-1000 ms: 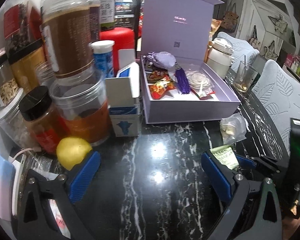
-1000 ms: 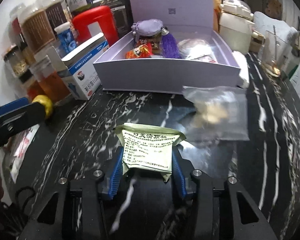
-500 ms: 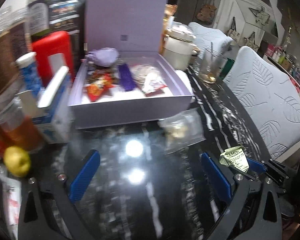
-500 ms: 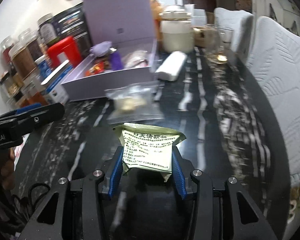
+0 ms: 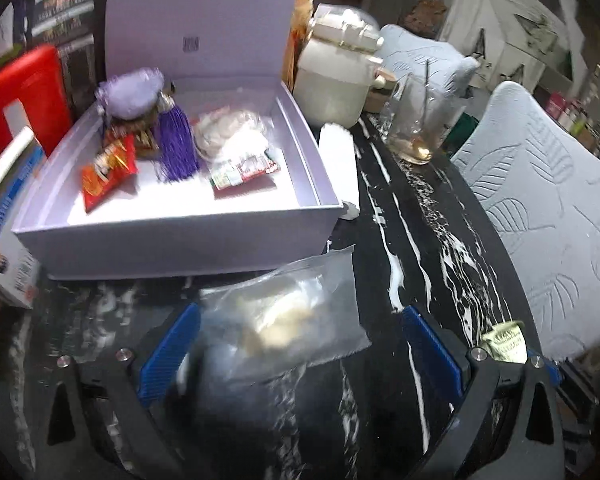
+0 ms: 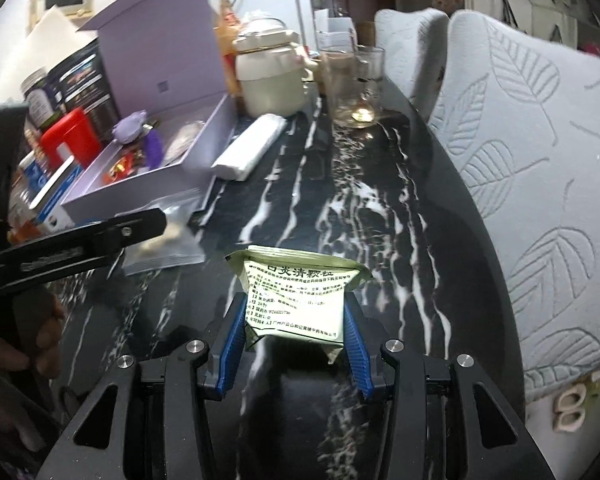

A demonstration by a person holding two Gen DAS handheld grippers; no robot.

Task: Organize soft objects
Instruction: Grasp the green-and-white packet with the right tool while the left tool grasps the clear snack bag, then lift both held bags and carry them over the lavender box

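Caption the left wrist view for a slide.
Open left gripper straddling a clear plastic bag on the black marble table, before the open lavender box.

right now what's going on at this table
A person is sorting soft packets into the open lilac box. The right hand-held gripper is shut on a pale green sachet, held above the dark marble table. The left hand-held gripper is open, its fingers either side of a clear plastic bag lying by the box.
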